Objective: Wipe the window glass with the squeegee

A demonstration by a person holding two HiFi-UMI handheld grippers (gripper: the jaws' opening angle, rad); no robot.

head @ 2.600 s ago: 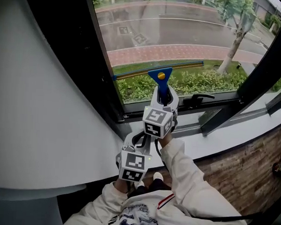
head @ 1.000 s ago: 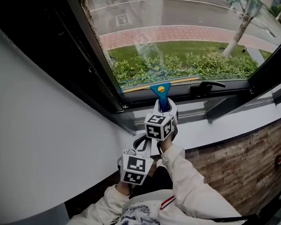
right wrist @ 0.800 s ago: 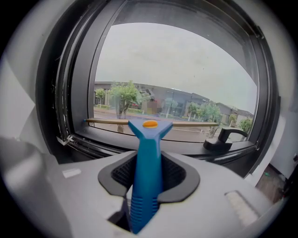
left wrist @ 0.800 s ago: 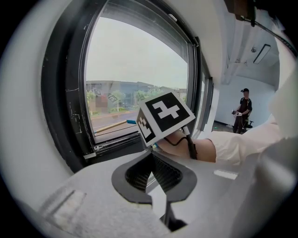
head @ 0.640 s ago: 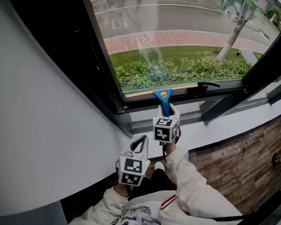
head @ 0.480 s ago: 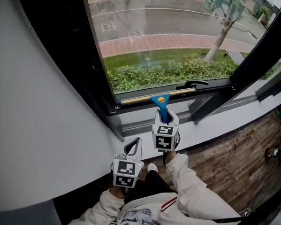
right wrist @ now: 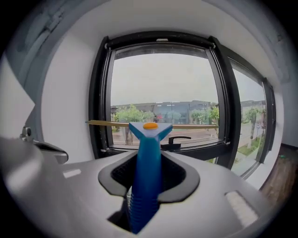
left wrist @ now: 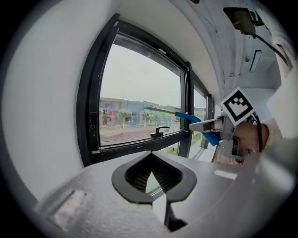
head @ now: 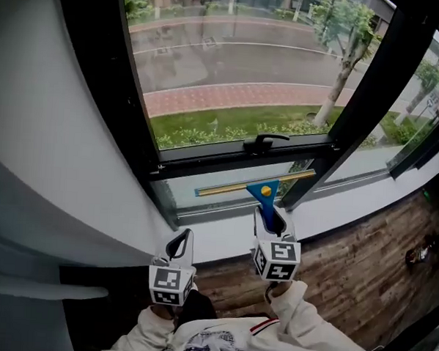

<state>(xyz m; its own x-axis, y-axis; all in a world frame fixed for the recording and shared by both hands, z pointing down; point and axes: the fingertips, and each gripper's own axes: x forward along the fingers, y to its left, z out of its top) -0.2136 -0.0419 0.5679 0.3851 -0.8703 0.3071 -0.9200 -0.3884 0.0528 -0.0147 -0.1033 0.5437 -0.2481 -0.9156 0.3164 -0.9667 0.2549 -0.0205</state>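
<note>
My right gripper (head: 269,216) is shut on the blue handle of the squeegee (head: 264,198). Its brass-coloured blade (head: 241,187) lies level below the window's black bottom rail, away from the window glass (head: 232,69). In the right gripper view the squeegee (right wrist: 148,158) stands up between the jaws, its blade (right wrist: 107,123) across the lower window. My left gripper (head: 180,240) hangs lower left, shut on nothing. In the left gripper view its tips (left wrist: 151,160) meet, and the squeegee (left wrist: 191,118) shows to the right.
A black window handle (head: 264,142) sits on the bottom rail. A thick black mullion (head: 359,98) slants down to the right of the pane. A white curved wall (head: 53,126) stands left, a white sill ledge (head: 223,239) below, and wooden floor (head: 361,266) at right.
The squeegee came down the glass to its bottom edge, then off it and back from the window. The left gripper drew apart to the left. The view tilted up.
</note>
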